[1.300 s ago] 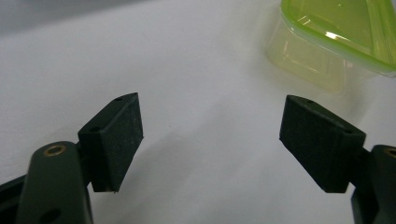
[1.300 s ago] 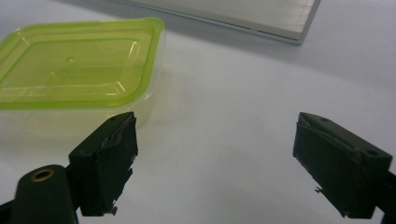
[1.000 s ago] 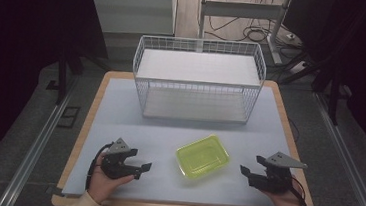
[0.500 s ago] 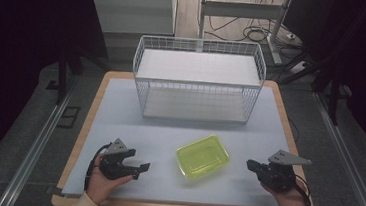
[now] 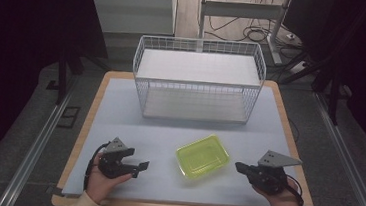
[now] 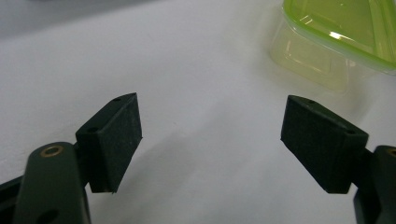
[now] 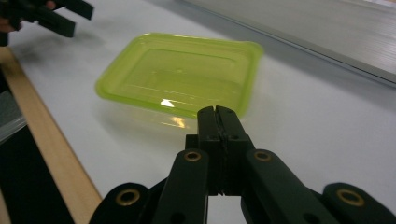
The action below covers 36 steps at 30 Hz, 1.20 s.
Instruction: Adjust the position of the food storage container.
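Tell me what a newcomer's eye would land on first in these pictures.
The bright yellow-green lidded container stands out first, lying on the pale mat near the table's front edge, between the two grippers. Behind it stands a white wire basket, toward the table's far side. The left gripper is open, the right gripper shut on nothing, both apart from the container.

You closed your right gripper (image 5: 240,166) at the lower right of the high view; its jaws, apart a second ago, met with nothing between them, pointing at the green container (image 5: 202,156).
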Each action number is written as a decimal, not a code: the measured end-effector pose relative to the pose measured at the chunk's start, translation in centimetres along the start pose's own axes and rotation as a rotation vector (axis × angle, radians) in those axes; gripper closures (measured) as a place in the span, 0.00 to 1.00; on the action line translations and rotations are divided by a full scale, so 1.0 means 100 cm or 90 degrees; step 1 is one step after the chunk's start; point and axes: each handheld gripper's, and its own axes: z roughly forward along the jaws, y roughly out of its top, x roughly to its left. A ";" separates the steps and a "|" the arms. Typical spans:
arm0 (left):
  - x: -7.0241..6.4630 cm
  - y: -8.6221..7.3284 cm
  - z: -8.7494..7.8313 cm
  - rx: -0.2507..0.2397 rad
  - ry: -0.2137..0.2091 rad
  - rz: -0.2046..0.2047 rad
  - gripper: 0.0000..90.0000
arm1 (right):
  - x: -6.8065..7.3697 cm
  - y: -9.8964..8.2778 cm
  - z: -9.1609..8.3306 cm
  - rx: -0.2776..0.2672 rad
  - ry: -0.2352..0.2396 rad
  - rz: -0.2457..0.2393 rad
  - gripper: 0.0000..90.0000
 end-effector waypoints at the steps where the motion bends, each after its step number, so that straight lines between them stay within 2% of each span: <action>1: 0.000 0.000 0.001 0.002 0.000 0.001 0.22 | 0.003 0.001 0.001 0.001 0.005 -0.007 1.00; 7: 0.000 -0.001 0.002 0.005 0.000 0.003 0.22 | 0.017 0.005 0.010 0.016 0.036 -0.030 1.00; 10: 0.000 0.000 0.000 -0.005 0.004 -0.001 0.22 | 0.028 0.006 0.022 0.035 0.066 -0.050 1.00; 16: -0.001 -0.001 0.001 0.001 0.001 0.003 0.22 | 0.041 0.007 0.040 0.062 0.094 -0.081 1.00; 25: -0.002 -0.001 0.001 0.002 -0.002 -0.001 0.22 | 0.054 0.007 0.063 0.102 0.122 -0.107 1.00; 36: -0.002 -0.001 0.002 0.005 -0.004 0.001 0.23 | 0.060 0.008 0.084 0.132 0.143 -0.129 1.00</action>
